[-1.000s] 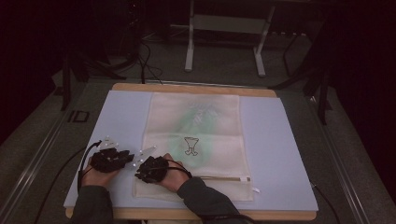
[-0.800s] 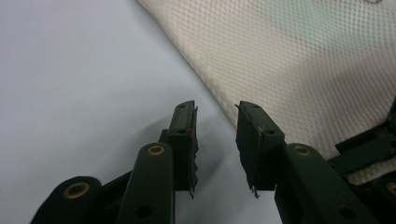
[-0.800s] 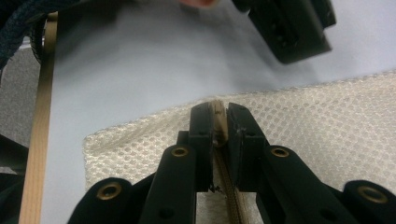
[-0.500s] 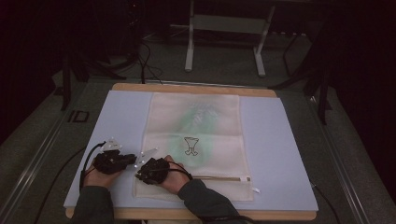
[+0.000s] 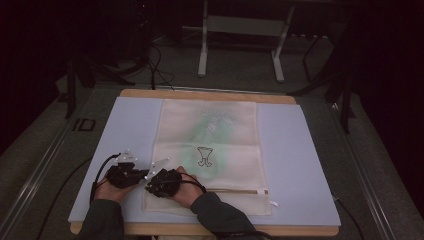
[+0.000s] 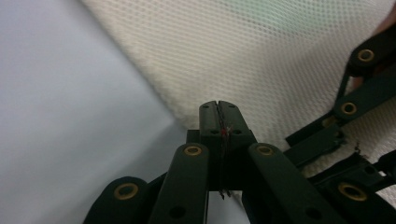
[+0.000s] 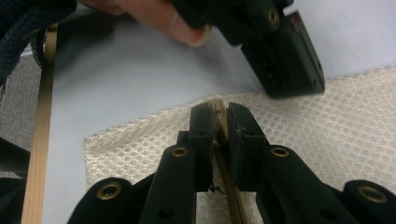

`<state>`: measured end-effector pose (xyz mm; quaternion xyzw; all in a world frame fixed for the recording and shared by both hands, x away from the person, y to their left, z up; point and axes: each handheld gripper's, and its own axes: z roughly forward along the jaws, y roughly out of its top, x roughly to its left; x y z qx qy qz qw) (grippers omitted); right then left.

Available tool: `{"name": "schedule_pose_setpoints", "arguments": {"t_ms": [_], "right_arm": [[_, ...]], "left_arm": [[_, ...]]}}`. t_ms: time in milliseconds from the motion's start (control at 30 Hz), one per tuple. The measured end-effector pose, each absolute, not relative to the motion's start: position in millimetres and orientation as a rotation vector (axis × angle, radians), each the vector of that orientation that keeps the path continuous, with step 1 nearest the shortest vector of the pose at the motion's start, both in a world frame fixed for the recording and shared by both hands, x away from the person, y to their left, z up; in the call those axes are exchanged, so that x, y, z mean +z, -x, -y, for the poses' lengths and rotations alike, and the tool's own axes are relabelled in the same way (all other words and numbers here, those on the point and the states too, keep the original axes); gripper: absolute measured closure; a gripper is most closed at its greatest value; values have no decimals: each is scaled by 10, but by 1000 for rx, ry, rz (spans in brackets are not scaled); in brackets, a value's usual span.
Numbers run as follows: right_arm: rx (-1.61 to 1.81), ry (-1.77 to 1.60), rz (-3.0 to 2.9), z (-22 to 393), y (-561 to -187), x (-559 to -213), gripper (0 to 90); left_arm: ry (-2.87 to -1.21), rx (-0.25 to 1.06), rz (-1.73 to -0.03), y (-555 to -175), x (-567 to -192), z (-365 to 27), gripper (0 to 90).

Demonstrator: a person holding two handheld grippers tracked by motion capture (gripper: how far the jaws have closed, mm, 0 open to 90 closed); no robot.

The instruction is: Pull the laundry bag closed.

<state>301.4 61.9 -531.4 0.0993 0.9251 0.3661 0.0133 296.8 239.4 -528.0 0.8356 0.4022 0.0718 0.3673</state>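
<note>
A cream mesh bag [image 5: 220,140] with a green print lies flat on a pale blue mat [image 5: 300,150]; its zipper [image 5: 235,190] runs along the near end. Both grippers meet at the bag's near left corner. My left gripper [image 5: 144,175] has just been closing, and in the left gripper view its jaws [image 6: 218,108] are pressed together on the thin edge of the mesh bag [image 6: 280,56]. My right gripper [image 5: 148,186] is shut on the beige zipper end [image 7: 216,108] of the mesh bag [image 7: 355,121]. The left gripper's body [image 7: 285,65] sits just beyond it.
The mat lies on a wooden table [image 5: 200,93]. A white tag [image 5: 272,203] sits at the zipper's right end. Cables [image 5: 102,170] trail from the grippers on the left. A metal stand [image 5: 240,25] and dark floor are beyond the table.
The left gripper has shifted slightly right toward the bag's corner, beside the right gripper. The right hand and the bag have not moved.
</note>
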Motion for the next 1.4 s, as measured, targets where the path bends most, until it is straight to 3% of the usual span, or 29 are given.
{"name": "schedule_pose_setpoints", "arguments": {"t_ms": [1400], "right_arm": [[1128, -337, -2890, -539, -3010, -5295, 821]], "left_arm": [[-2212, 194, -1092, -2864, -5268, -2315, 897]]}}
